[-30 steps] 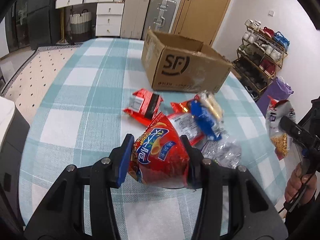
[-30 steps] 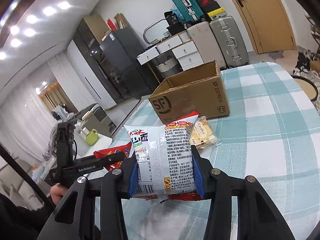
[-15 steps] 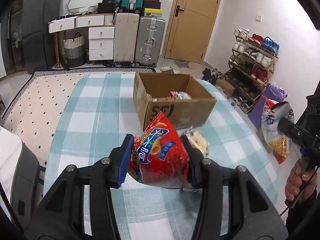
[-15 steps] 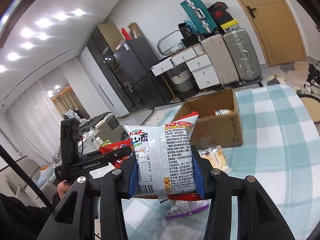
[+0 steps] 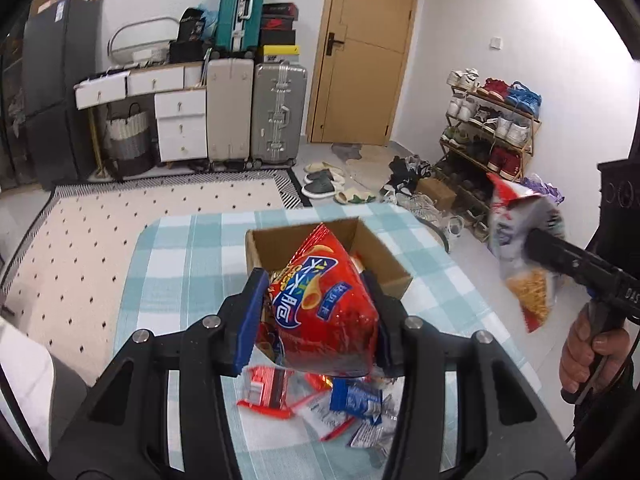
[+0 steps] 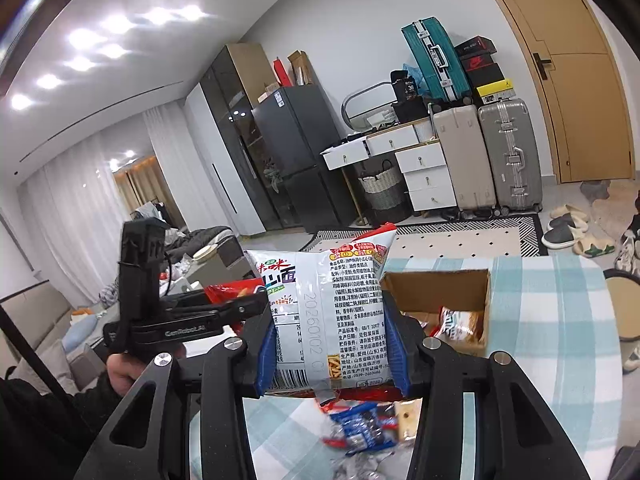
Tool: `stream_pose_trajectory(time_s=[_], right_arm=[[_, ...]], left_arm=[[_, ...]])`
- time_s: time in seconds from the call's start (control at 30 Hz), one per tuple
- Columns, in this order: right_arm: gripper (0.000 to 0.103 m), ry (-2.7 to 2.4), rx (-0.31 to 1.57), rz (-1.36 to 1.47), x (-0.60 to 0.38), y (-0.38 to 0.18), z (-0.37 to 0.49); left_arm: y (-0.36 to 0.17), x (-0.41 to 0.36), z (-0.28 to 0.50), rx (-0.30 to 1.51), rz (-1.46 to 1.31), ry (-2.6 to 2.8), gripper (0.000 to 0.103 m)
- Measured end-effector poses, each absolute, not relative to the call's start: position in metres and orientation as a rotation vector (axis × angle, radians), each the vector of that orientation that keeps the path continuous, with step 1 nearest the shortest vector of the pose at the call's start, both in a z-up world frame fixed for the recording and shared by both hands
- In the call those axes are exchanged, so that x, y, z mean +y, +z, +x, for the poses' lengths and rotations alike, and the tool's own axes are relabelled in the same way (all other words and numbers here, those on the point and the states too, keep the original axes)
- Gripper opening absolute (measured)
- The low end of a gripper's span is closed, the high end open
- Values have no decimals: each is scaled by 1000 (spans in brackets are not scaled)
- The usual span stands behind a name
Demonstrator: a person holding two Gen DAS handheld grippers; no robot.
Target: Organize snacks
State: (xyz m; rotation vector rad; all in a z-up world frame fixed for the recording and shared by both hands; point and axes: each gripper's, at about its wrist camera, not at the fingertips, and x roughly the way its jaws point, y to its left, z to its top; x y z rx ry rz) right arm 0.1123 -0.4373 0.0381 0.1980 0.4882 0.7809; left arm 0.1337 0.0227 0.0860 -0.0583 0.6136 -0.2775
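My left gripper [image 5: 316, 320] is shut on a puffy red chip bag [image 5: 324, 312], held high above the checked table [image 5: 180, 256]. Beyond the bag stands the open cardboard box [image 5: 384, 256], partly hidden by it. My right gripper [image 6: 332, 344] is shut on a white-backed snack bag [image 6: 328, 308] with printed text. The same cardboard box [image 6: 440, 284] sits behind it, with a snack packet [image 6: 456, 320] inside. In the left wrist view the right gripper [image 5: 532, 240] and its white snack bag [image 5: 516, 216] hang at the right. The left gripper [image 6: 260, 304] shows at the left of the right wrist view.
Several loose snack packets [image 5: 344, 400] lie on the table below the grippers, also seen as blue and red packets [image 6: 360, 428]. A hand [image 5: 588, 352] grips the right handle. Suitcases [image 5: 276, 108], white drawers [image 5: 180, 124] and a shoe rack [image 5: 492, 128] line the far walls.
Both grippers have risen well above the table with their bags still gripped. The view now looks down into the open box, and the loose packets have dropped to the bottom of both views.
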Motion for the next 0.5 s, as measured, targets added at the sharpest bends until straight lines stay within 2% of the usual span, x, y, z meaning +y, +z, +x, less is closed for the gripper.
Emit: stream_pose_trajectory(time_s=[0.3,0.5], right_arm=[[46,778,492,206,-431,67,164],[46,762,518,188,-425,73,205]], left_arm=[[124,2,185,628,-66,-289,44],[129,-12,231,657,-43,-276,44]])
